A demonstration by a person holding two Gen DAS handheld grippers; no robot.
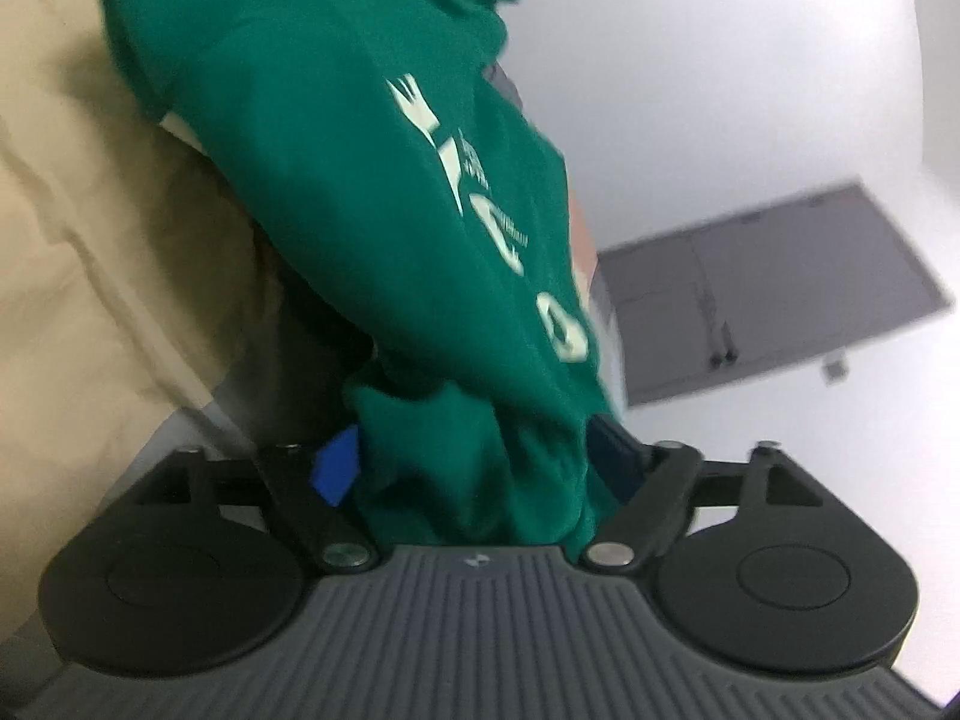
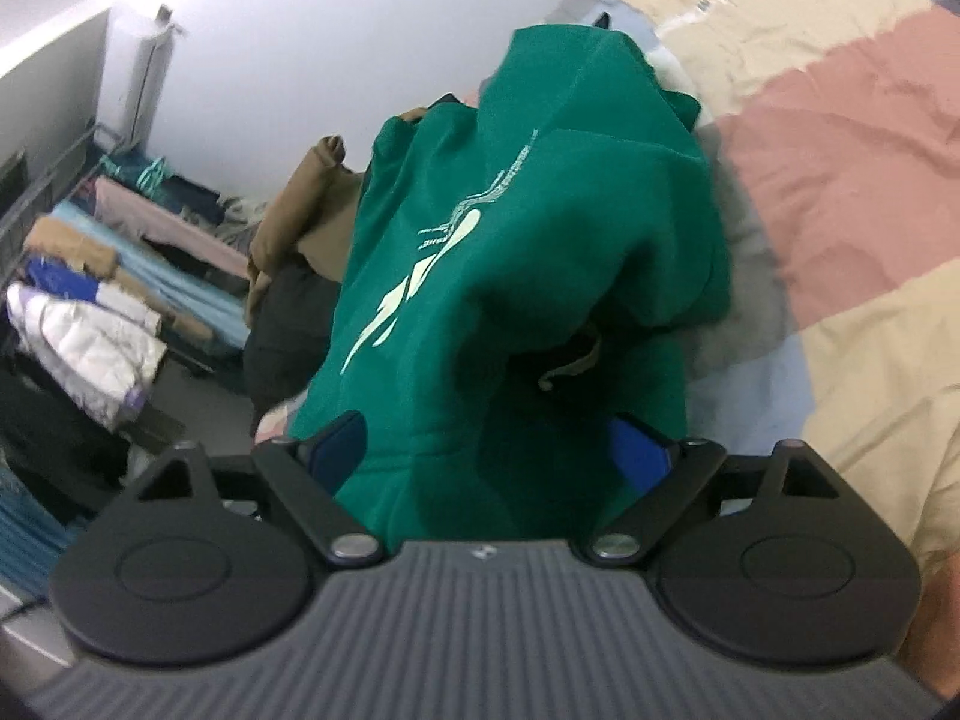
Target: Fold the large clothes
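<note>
Over patchwork bedspread (image 2: 840,138), at 12 o'clock from both cameras: green sweatshirt (image 2: 540,252) lying bunched. Left gripper (image 1: 480,468) and right gripper (image 2: 498,456) both standing wide, cloth sagging between jaws, unpinched. Looking soft, thick, floppy, non-slippery; hem edge seeming best for pinching.

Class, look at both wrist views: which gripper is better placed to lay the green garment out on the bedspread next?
Probably the right gripper: the green garment lies between its open fingers, with bare bedspread directly beyond. The left gripper mostly faces the wall.
</note>
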